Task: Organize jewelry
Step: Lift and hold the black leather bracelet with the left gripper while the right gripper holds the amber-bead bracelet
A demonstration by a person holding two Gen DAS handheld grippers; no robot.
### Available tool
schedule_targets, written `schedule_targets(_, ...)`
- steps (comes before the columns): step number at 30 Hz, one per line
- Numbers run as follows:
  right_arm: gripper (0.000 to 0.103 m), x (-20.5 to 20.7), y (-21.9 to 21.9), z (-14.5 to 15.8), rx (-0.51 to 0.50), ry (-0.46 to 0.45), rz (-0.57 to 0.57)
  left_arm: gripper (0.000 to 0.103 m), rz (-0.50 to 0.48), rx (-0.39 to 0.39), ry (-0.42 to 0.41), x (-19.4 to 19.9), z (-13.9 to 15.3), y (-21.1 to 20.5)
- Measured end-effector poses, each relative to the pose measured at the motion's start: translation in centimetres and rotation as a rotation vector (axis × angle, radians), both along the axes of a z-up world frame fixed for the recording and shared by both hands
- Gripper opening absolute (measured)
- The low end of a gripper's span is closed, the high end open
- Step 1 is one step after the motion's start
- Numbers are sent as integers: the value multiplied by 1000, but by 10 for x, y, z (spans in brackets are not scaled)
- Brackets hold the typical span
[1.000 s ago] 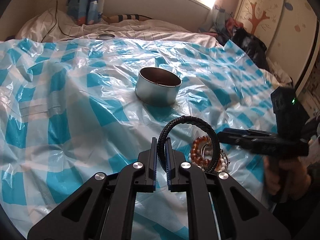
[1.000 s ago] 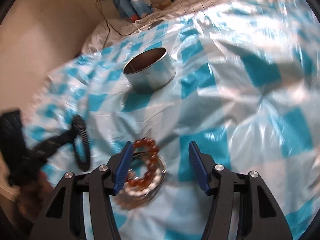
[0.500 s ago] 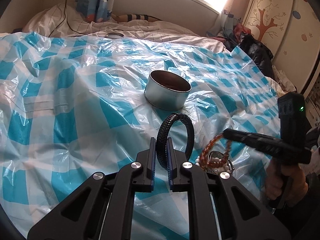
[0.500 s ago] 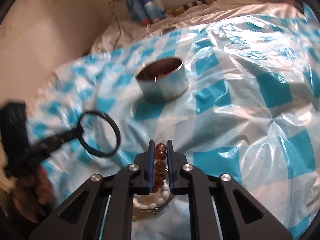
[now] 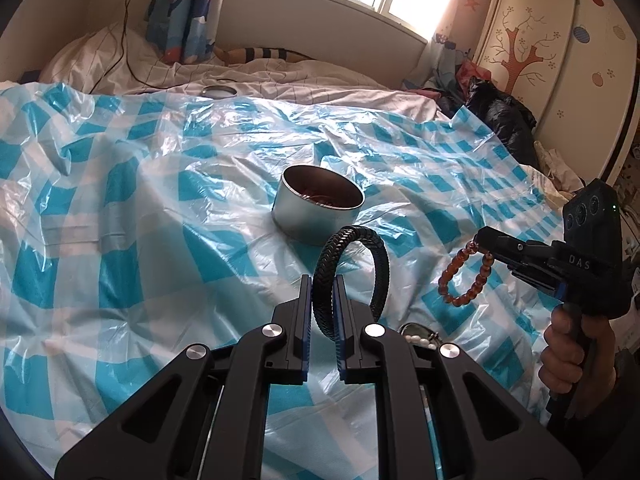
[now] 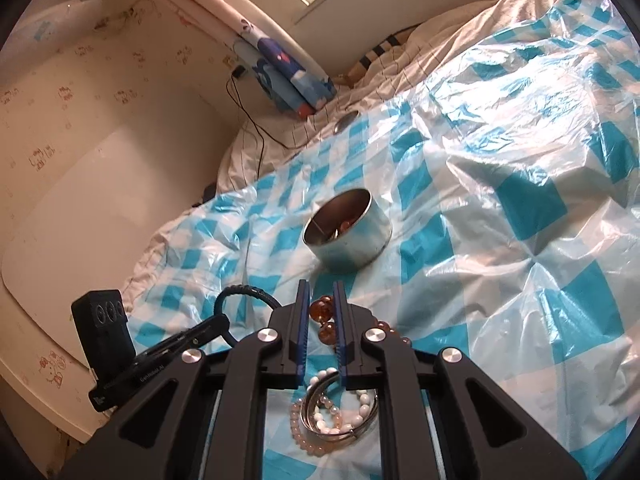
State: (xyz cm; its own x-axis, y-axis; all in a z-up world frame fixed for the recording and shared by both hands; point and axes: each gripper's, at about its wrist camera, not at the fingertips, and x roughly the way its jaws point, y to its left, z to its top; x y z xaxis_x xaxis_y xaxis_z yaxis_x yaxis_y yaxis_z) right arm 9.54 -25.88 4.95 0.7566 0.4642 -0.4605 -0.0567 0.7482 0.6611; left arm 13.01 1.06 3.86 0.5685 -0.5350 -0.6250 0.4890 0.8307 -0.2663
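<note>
Only your right wrist view shows the jewelry pile (image 6: 338, 412), at 6 o'clock of one tin (image 6: 347, 236). Left gripper (image 5: 323, 308) pinches one black braided bracelet (image 5: 352, 276); right gripper (image 6: 322, 320) pinches one amber bead bracelet (image 6: 323, 314).

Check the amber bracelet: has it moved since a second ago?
Yes. The amber bracelet has left the pile on the sheet and now hangs lifted in the right tongs, closer to the tin.
</note>
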Motion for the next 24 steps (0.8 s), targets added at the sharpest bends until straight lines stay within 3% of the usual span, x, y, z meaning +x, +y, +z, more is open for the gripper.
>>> schedule_targets(24,12,-3,-1,6,40,-63,32,9,6,126,-109,-7,8,-24)
